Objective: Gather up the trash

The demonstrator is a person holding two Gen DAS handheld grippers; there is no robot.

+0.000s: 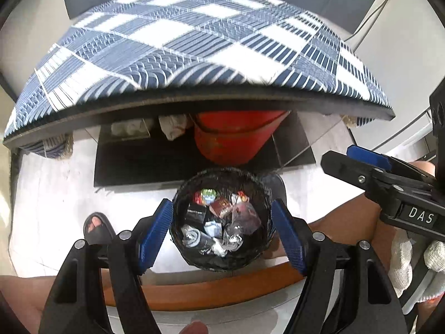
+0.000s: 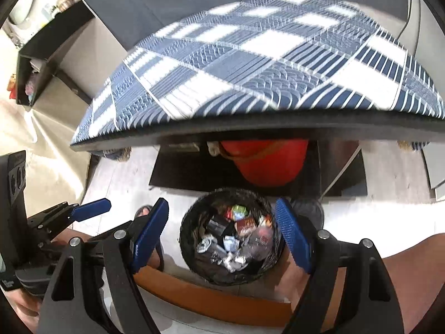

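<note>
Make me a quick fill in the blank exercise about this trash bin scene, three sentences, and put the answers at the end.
1. The round black bin on the floor holds crumpled ____.
2. Under the table with the blue and white checked cloth stands a ____ bucket.
3. Both the left hand-held gripper and the right hand-held gripper are empty, with jaws ____.

Answers: trash; red; open

small round black-lined bin on floor, before checked-cloth counter | crumpled wrappers and foil in bin | large red plastic bucket under counter, behind bin
</note>
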